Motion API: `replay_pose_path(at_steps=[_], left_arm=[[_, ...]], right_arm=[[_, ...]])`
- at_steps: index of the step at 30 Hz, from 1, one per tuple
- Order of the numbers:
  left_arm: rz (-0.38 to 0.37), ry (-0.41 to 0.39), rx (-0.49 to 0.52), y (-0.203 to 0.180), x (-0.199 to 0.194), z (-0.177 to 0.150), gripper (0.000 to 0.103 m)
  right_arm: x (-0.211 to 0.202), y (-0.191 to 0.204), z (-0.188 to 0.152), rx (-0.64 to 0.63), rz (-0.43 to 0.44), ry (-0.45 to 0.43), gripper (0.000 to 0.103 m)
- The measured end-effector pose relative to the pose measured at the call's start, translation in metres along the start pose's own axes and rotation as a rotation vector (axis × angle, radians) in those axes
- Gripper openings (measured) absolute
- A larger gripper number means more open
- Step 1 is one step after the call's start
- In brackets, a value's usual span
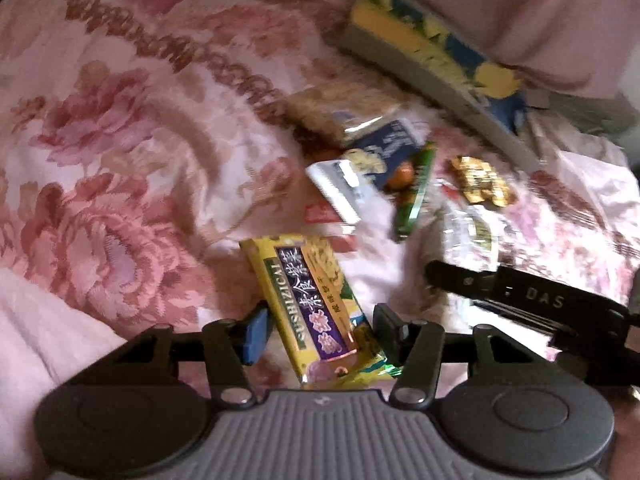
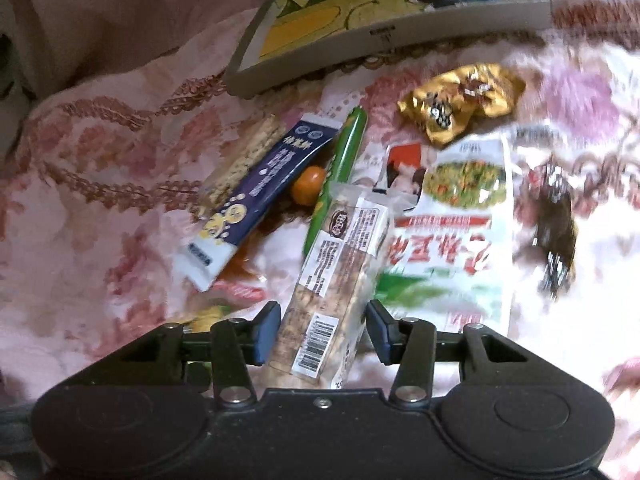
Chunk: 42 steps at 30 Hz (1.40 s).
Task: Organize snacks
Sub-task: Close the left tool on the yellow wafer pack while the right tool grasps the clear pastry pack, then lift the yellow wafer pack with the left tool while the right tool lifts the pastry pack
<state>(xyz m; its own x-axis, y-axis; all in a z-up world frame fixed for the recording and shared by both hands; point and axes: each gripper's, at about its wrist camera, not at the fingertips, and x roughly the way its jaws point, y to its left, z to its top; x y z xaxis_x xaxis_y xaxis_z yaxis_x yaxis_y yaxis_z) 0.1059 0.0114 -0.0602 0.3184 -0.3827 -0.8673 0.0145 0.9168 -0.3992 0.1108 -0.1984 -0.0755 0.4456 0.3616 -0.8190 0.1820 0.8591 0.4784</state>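
My left gripper (image 1: 320, 332) is shut on a yellow and purple snack packet (image 1: 308, 292), which stands slanted between the blue pads above the floral bedspread (image 1: 120, 160). My right gripper (image 2: 322, 332) is shut on a clear-wrapped cracker packet (image 2: 340, 280) with a barcode label. Beyond both lies a loose pile: a dark blue packet (image 2: 260, 184), a green stick (image 2: 340, 160), a small orange (image 2: 308, 184), a gold-wrapped sweet (image 2: 460, 96) and a big white bag (image 2: 460, 220). A shallow grey box (image 2: 392, 36) with a yellow and blue print lies behind the pile.
In the left wrist view the grey box (image 1: 432, 52) lies at the upper right, and a black part of the other gripper (image 1: 520, 296) reaches in from the right. Pink cloth is bunched behind the box. Bare bedspread spreads to the left of the pile.
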Motion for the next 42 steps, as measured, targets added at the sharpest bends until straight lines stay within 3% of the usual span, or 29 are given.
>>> replay_pose_path(at_steps=[5,12,24,27,29,42], left_arm=[[-0.019,-0.025,0.055,-0.009,-0.005,-0.005,0.054],[0.002,-0.003,0.064,-0.007,0.001,-0.005,0.051],[-0.059,-0.025,0.051,-0.006,-0.008,-0.007,0.047],[-0.058,-0.024,0.051,-0.006,-0.008,-0.006,0.04],[-0.05,-0.017,0.051,-0.006,-0.008,-0.006,0.02],[-0.097,0.011,0.093,-0.012,0.003,-0.006,0.015]], right_arm=[[-0.01,-0.003,-0.004,0.007,0.02,-0.01,0.048],[-0.006,-0.008,-0.002,0.024,0.025,0.001,0.047],[-0.006,-0.006,-0.002,0.021,0.039,-0.003,0.047],[-0.005,-0.006,-0.002,0.022,0.04,0.0,0.047],[-0.005,-0.006,-0.002,0.025,0.041,0.002,0.047],[-0.005,-0.007,-0.002,0.031,0.046,0.005,0.047]])
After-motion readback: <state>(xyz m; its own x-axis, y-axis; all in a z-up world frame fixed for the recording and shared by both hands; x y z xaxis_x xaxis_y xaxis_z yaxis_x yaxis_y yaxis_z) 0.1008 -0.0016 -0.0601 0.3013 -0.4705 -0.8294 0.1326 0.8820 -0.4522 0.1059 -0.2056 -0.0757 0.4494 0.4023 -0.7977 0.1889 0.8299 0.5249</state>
